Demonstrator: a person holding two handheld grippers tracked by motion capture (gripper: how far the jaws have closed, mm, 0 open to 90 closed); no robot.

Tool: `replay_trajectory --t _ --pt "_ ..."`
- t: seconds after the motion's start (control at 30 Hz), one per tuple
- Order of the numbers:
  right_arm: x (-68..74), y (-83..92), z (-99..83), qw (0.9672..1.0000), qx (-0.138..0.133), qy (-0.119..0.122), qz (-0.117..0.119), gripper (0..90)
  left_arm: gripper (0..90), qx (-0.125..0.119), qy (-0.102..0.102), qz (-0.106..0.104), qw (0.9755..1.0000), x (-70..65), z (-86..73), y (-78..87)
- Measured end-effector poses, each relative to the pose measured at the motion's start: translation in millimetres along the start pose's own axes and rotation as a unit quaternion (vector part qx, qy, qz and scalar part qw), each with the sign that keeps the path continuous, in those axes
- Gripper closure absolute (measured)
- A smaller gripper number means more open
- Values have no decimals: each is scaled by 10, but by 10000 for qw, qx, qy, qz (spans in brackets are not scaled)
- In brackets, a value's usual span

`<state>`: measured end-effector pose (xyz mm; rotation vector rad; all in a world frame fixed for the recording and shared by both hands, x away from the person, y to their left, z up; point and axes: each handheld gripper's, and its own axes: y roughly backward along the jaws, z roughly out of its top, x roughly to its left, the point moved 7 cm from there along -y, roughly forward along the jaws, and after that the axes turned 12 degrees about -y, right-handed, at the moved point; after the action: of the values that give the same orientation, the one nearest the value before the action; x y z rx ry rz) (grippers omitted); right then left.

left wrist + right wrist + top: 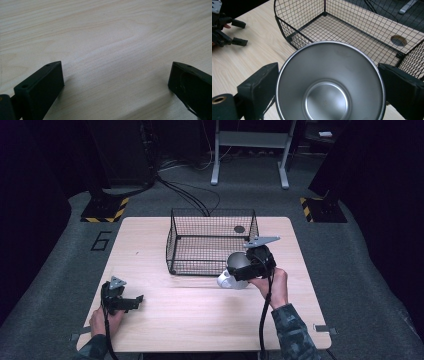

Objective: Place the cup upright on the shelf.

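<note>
A steel cup (pixel 329 82) sits between the jaws of my right gripper (pixel 328 75), its open mouth facing the camera and its inside empty. In the high view the cup (pixel 238 265) is held by the right gripper (pixel 241 268) just in front of the near right corner of a black wire basket (pixel 210 211); whether it touches the table I cannot tell. The basket (pixel 294 32) is empty. My left gripper (pixel 135 301) rests open at the table's near left, and its jaws (pixel 116 77) stand wide apart over bare wood.
The light wooden table (pixel 200 315) has a round hole (pixel 239 229) seen through the basket's back right. Beyond the table are dark floor, cables and a grey stand frame (pixel 250 140). The left gripper (pixel 239 32) appears far left in the right gripper view.
</note>
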<state>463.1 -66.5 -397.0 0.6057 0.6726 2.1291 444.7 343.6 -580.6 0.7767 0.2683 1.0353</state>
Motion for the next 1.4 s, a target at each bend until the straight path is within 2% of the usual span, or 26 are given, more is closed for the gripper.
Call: replay_trajectory --t 0.53,0.57,0.7,0.77,0.8,0.9,0.97,1.17,1.3,1.33,1.4 --pt "55 -42 292 9999 -33 114 44 60 1 9 -4 -5 10000 0 -1 1" --pt "49 -46 311 9998 -36 182 58 60 1 7 -2 -4 10000 0 0 1" --pt "66 -57 378 9999 -36 132 51 60 1 9 -10 -4 10000 1 -1 1" --pt "78 -68 420 9998 -61 156 69 60 1 9 -13 -5 10000 2 0 1" --pt "79 -81 462 9996 -54 261 57 60 1 10 -16 -4 10000 3 0 1" --pt "93 -94 497 9998 -70 196 46 60 1 8 -12 -4 10000 2 0 1" --pt "106 -127 574 9996 -140 250 72 60 1 9 -15 -4 10000 2 0 1" --pt "108 -155 696 9996 -95 255 44 60 1 7 -12 -3 10000 2 0 1" --pt "95 -183 807 9994 -159 288 51 60 1 9 -13 -4 10000 2 0 1" --pt "103 -182 811 9997 -110 223 29 60 1 8 -13 -4 10000 2 0 1" --pt "91 -206 851 9994 -151 320 9 60 1 9 -14 -3 10000 2 -1 1"
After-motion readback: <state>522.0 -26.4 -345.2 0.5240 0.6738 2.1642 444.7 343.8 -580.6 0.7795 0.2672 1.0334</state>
